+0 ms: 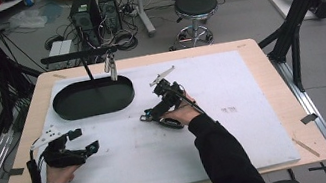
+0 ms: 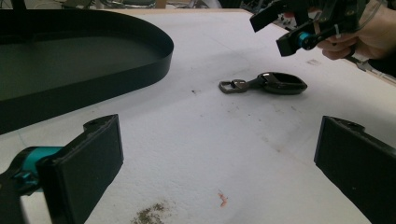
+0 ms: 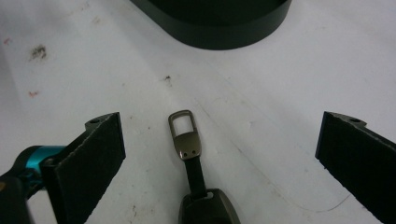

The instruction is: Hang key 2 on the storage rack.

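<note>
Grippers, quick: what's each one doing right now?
Left gripper: open, holding nothing.
Right gripper: open, holding nothing; the key fob lies on the table between its jaws.

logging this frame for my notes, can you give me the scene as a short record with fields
surface: white mat on a wooden table
key fob: dark key fob with a short strap and metal loop, lying flat on the mat
tray: black oval tray, far left part of the mat, apart from the fob
stand: black post with a crossbar rises from the tray, a metal clip hanging from it
left tool: open, holds nothing, near left of the mat
right tool: open, over the fob, loop end between the jaws, no contact seen
</note>
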Action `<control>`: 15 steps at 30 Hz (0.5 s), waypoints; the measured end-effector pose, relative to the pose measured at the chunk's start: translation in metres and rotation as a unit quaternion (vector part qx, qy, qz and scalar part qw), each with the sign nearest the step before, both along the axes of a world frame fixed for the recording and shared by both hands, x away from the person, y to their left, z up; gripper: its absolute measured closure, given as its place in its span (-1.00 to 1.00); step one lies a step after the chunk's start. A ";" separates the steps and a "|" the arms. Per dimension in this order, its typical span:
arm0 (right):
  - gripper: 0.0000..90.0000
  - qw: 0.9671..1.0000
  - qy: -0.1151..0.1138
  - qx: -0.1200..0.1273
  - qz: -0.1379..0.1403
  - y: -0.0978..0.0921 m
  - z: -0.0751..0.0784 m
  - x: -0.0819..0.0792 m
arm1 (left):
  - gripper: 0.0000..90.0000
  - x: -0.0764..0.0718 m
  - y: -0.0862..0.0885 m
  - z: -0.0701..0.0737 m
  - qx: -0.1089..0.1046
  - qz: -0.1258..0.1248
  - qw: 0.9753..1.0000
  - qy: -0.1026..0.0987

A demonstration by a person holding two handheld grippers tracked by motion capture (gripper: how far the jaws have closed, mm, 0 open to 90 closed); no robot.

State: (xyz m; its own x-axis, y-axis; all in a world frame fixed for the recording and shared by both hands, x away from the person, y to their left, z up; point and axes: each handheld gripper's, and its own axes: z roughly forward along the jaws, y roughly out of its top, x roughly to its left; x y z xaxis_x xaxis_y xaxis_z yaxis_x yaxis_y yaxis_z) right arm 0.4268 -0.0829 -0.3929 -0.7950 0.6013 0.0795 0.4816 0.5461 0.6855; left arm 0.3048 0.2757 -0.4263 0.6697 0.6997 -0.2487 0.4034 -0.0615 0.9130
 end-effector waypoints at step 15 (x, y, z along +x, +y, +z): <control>-0.98 0.997 0.035 -0.060 0.029 0.012 -0.021 -0.004 | -0.96 0.000 0.000 0.000 0.000 -0.001 1.000 0.002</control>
